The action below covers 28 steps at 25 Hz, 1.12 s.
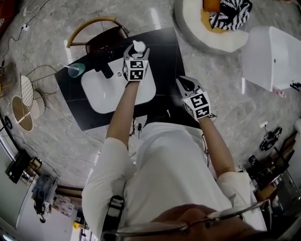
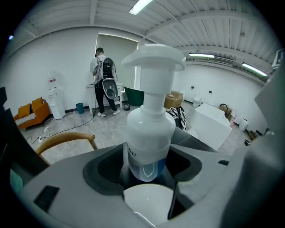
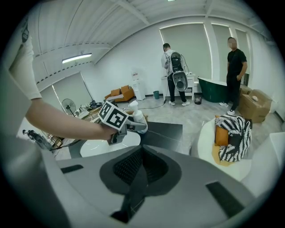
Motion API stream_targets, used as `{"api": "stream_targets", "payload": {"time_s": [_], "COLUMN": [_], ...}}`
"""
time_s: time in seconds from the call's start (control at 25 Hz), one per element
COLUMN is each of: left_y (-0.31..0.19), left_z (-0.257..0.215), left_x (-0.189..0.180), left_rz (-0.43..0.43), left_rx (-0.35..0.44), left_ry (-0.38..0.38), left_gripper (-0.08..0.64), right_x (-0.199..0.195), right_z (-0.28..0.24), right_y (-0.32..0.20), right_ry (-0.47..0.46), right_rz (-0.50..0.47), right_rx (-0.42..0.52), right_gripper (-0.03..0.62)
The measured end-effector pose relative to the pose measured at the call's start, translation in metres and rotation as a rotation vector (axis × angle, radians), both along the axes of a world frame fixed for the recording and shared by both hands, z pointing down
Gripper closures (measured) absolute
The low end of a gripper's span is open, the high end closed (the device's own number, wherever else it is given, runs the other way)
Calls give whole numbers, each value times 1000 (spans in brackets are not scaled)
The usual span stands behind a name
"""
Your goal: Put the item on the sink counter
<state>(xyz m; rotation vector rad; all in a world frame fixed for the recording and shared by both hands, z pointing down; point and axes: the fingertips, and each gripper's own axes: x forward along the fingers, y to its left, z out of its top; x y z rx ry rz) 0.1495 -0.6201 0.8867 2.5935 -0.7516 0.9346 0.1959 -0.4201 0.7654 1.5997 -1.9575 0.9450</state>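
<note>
Up front, the left arm stretches out over the white basin (image 1: 104,92), its left gripper (image 1: 137,52) clamping an upright pump bottle (image 2: 149,133) above the black counter (image 1: 165,49). Nearer the body, the right gripper (image 1: 187,84) hovers with jaws closed, empty.

A grey marble-veined floor (image 1: 47,141) lies under plain white walls (image 2: 49,58) and a ribbed white ceiling (image 3: 111,22) lit by long strip lights (image 2: 141,5). Tall windows with pale blinds (image 3: 185,44) fill the far wall, with a dark green bathtub (image 3: 213,85) below them. An orange sofa (image 2: 29,113) and a white water dispenser (image 2: 54,95) stand along one wall. Nearer are a curved wooden chair back (image 2: 67,141) and a round white tub (image 1: 193,23) holding cushions.
</note>
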Motion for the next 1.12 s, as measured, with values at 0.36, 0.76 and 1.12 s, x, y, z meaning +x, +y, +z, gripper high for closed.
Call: {"api": "stream_targets", "payload": {"time_s": [0.36, 0.76, 1.12], "left_y": [23, 52, 105], "left_z": [-50, -94, -150], "left_x": [-20, -57, -77], "left_rz": [-58, -23, -24], "left_rx": [19, -10, -11], "left_ry": [58, 74, 161], "left_gripper": [285, 287, 306], "right_x": [4, -5, 10], "right_z": [-20, -66, -100], "right_y": [29, 23, 53], "right_ry": [28, 81, 38], "right_rz": [25, 24, 69], "right_rx": [17, 119, 148], "right_gripper": [584, 584, 584]}}
